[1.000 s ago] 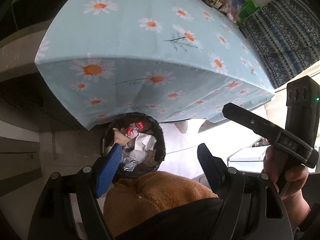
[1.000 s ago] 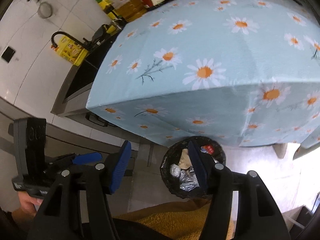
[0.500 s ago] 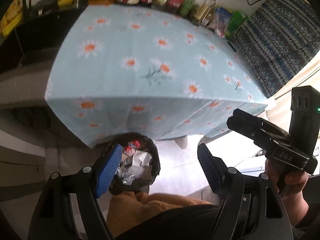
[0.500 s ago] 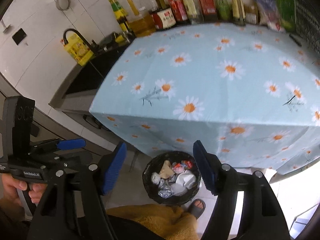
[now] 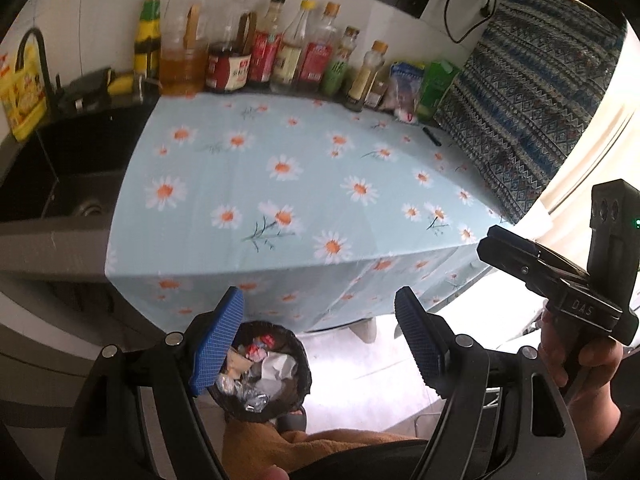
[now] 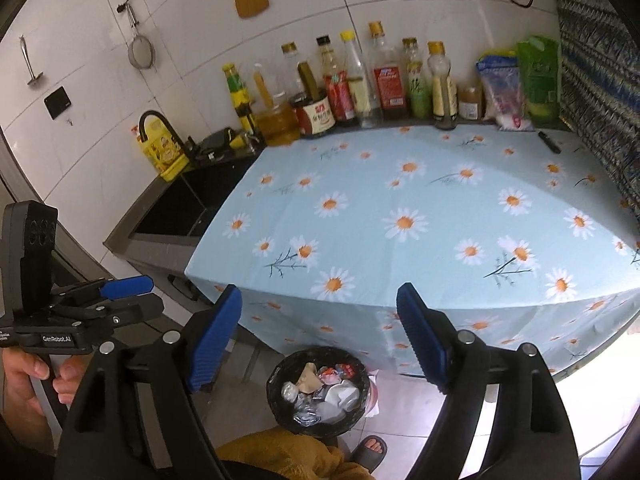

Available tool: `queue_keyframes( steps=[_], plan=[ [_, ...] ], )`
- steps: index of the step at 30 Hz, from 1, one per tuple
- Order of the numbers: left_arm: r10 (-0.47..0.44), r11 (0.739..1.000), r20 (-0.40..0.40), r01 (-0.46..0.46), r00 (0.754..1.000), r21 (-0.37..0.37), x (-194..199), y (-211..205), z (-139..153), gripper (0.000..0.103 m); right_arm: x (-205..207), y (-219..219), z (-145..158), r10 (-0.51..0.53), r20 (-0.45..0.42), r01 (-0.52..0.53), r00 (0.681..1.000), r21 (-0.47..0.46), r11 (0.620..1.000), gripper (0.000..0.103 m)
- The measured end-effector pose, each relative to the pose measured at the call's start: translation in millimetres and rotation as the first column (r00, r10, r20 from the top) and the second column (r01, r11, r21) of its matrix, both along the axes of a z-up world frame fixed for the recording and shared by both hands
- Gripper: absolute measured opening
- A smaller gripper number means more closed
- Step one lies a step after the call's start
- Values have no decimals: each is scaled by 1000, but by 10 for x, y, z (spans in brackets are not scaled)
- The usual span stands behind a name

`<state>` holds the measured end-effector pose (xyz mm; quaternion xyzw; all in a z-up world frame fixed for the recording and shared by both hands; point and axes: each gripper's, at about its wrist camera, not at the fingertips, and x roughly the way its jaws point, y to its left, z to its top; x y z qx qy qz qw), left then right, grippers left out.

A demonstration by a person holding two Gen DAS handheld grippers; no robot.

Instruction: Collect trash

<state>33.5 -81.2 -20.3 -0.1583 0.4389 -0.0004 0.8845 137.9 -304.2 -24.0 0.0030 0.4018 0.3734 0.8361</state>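
Both the left gripper (image 5: pixel 320 338) and right gripper (image 6: pixel 320 336) were spread wide, holding nothing. The trash bin (image 6: pixel 318 394) sat on the floor below the table's (image 6: pixel 400 220) front edge, already stuffed. Looked like wrap-up; next I'd scan the tabletop for leftovers.

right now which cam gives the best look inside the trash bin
The right wrist view: the trash bin sits between the open fingers with its whole rim and the crumpled wrappers inside unobstructed. In the left wrist view the bin is partly covered by the left gripper's blue fingertip.
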Motion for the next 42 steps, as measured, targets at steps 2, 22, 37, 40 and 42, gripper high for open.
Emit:
queue_keyframes(
  steps=[2, 22, 37, 40, 42],
  plan=[
    [8, 1000, 12, -8, 1000, 16, 2, -25, 65, 89, -16, -41, 63, -1, 9, 1, 1000, 11, 1000, 85],
    [75, 992, 71, -81, 995, 93, -28, -122, 347, 96, -111, -300, 338, -54, 62, 53, 997, 11, 999, 98],
    [64, 991, 75, -72, 995, 113, -50, -187, 376, 96, -118, -356, 315, -60, 38, 60, 997, 8, 998, 98],
    [71, 992, 72, -78, 995, 103, -39, -179, 355, 96, -85, -379, 286, -58, 21, 57, 998, 12, 998, 98],
    [80, 992, 70, -86, 994, 97, -31, -166, 352, 96, -58, -405, 273, -69, 23, 69, 997, 10, 998, 98]
  ],
)
